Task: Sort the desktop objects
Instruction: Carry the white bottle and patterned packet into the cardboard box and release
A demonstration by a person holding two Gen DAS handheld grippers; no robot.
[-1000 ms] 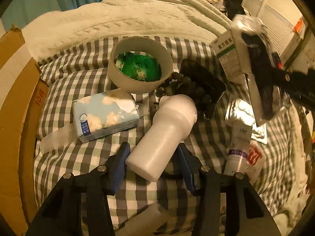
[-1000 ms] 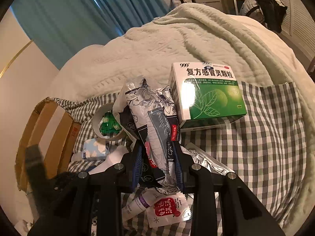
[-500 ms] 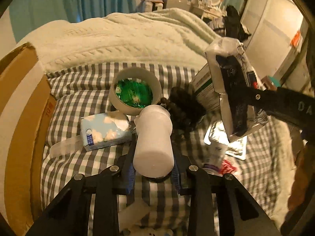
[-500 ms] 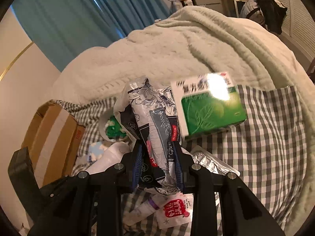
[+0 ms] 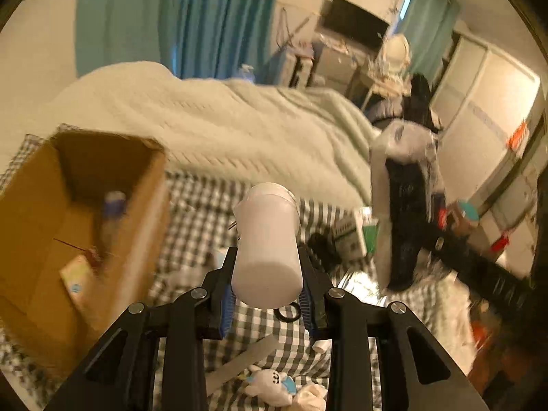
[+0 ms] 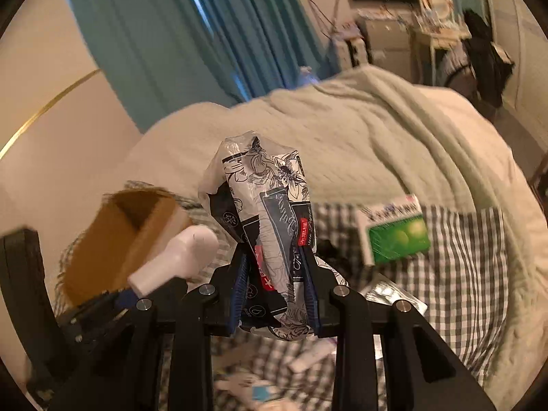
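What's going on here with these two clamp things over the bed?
Someone is sorting clutter off a checked cloth on a bed, with a hand-held gripper in each hand. The left hand-held gripper is clamped on a white bottle, held in the air. The right hand-held gripper grips a black-and-white floral packet, also clear of the cloth. An open cardboard box with a few things inside sits to the left. A green medicine box and other small items are on the cloth.

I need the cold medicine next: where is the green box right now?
In the right wrist view the green box lies on the checked cloth, right of the gripped floral packet and just below the pale blanket.
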